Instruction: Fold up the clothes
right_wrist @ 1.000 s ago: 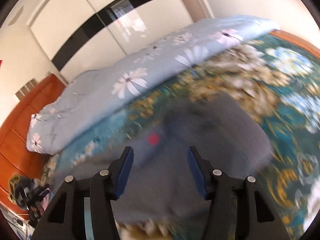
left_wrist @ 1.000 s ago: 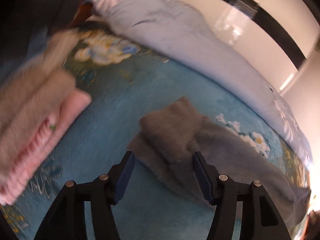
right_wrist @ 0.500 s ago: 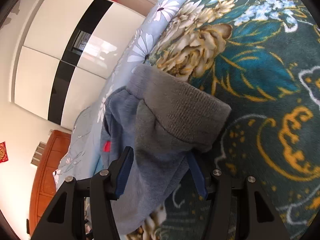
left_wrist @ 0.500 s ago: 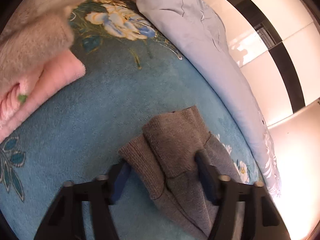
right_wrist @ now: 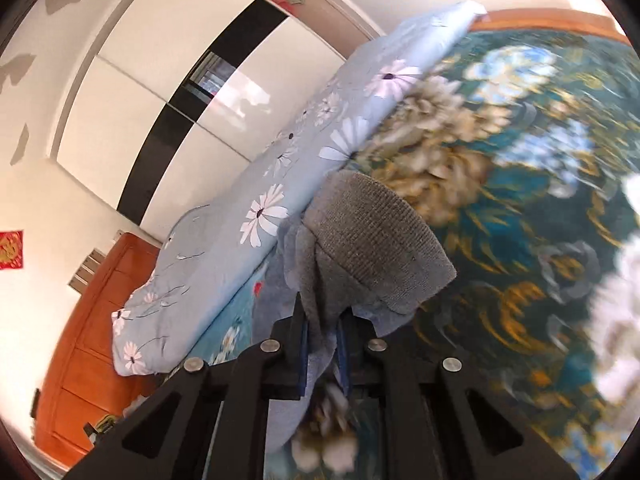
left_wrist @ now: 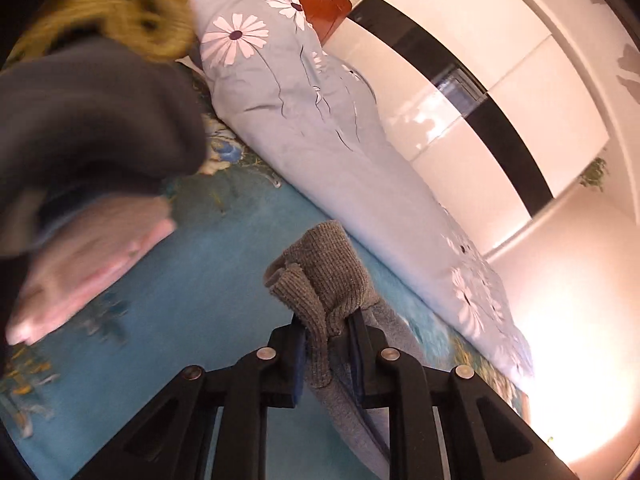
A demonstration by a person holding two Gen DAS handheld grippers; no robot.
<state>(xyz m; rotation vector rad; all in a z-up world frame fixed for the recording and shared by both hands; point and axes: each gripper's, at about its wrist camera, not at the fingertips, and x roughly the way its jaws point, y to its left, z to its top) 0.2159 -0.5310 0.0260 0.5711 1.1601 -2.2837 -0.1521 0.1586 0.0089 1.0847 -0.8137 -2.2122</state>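
The left hand-held gripper (left_wrist: pixel 327 334) has just been squeezed closed and is clamped on a ribbed cuff of the grey knitted sweater (left_wrist: pixel 324 276). Same deal for the right hand-held gripper (right_wrist: pixel 323 330), pinched on the sweater's (right_wrist: pixel 376 248) other ribbed edge. The garment is held up over the teal floral bedspread (left_wrist: pixel 192 300), beside a pale-blue daisy-print quilt (left_wrist: pixel 320 128). No readable writing can be made out; only a small red tag (right_wrist: pixel 258 288) is seen.

No readable txt, brand or number is showing in either view. Right wrist view: a red wall hanging (right_wrist: pixel 11 249) is carrying a gold mark, too small & blurred to read. A small red tag (right_wrist: pixel 258 289) is showing on the grey garment (right_wrist: pixel 372 248), w/ no legible print. Left wrist view is showing nothing lettered.
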